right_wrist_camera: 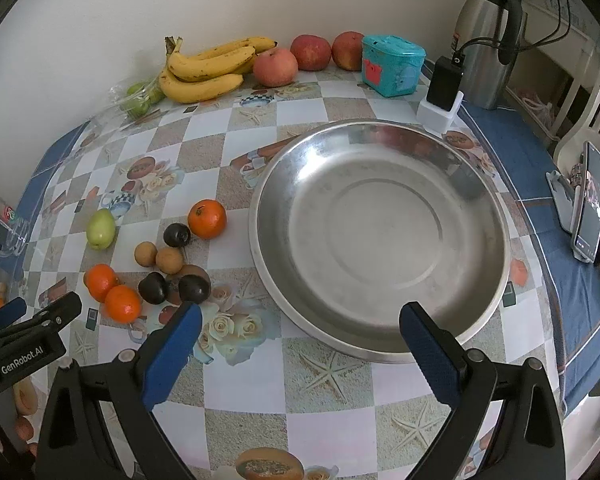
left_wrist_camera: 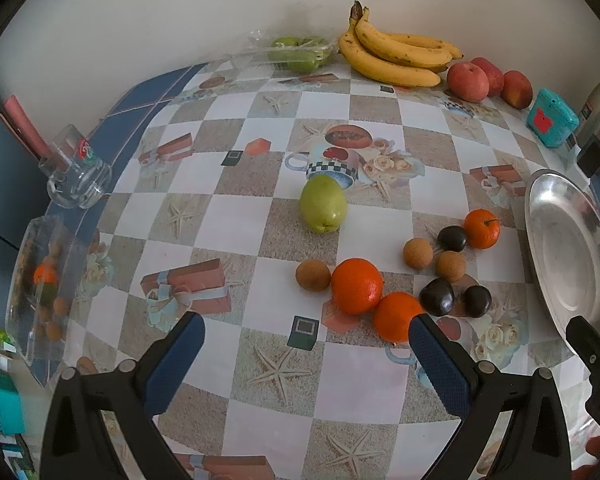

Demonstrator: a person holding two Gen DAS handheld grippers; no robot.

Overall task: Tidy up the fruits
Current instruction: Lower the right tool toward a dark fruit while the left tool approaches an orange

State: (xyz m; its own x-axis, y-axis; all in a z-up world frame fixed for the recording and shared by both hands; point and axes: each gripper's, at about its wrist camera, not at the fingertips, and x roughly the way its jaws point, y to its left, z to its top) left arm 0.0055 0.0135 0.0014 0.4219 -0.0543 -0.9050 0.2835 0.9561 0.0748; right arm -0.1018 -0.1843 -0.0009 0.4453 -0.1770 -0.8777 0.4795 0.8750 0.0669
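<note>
- My left gripper (left_wrist_camera: 306, 334) was wide open above the tablecloth, holding nothing.
- My right gripper (right_wrist_camera: 300, 322) was wide open too and held nothing. Its right finger sat over the near rim of the metal dish (right_wrist_camera: 380, 236).
- In the left view, the small fruits lay loose on the table (left_wrist_camera: 260, 380), at about 1 o'clock from my left gripper.
- Two oranges (left_wrist_camera: 357, 286) touched each other just past the right finger. A third orange (left_wrist_camera: 481, 229) sat further off, near the dish.
- Three dark fruits (left_wrist_camera: 437, 297) and three little brown fruits (left_wrist_camera: 313, 275) lay around them.
- A green pear (left_wrist_camera: 323, 209) stood alone at 12 o'clock, apart from the rest.
- The dish sat empty at 3 o'clock from the fruits.
- Far back by the wall, I saw bananas (left_wrist_camera: 396, 56) and red apples (left_wrist_camera: 468, 82).
</note>
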